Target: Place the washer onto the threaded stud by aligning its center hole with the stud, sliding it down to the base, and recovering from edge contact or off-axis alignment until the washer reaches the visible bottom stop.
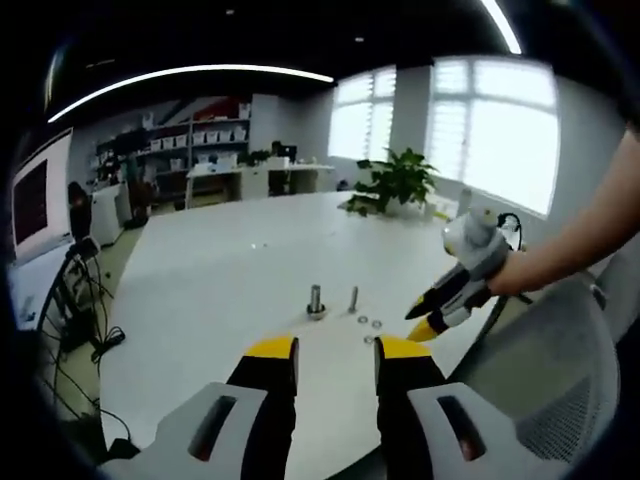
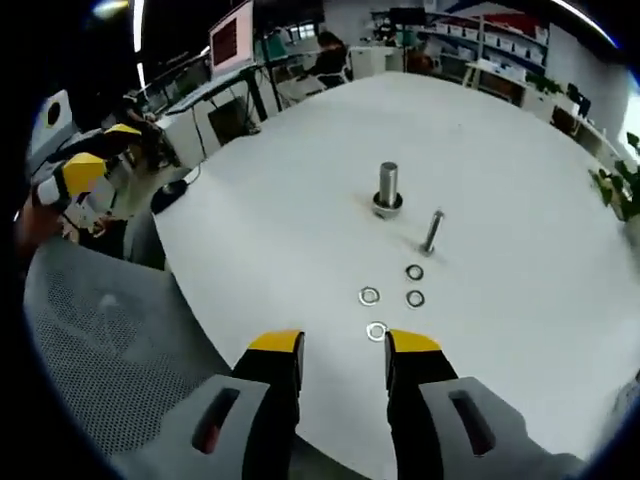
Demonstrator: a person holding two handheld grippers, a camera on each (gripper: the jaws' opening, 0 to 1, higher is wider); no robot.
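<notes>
We see a wide white counter (image 1: 230, 270) in an office. Bright windows (image 1: 470, 125) stand behind a potted plant (image 1: 395, 182). Shelves (image 1: 195, 140) line the far wall, a curved ceiling light (image 1: 190, 72) glows, and a grey mesh chair (image 2: 110, 340) sits nearby.

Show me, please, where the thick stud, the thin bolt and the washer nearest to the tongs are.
thick stud (image 2: 387, 186), right gripper view, middle of its shaft.
thin bolt (image 2: 432, 232), right gripper view, middle of its shaft.
nearest washer (image 2: 376, 332), right gripper view, on its ring, between the tongs' tips.

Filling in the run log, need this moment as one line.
phase: approach | right claw: open, near closest washer | left claw: open, empty | stud: bare
</notes>
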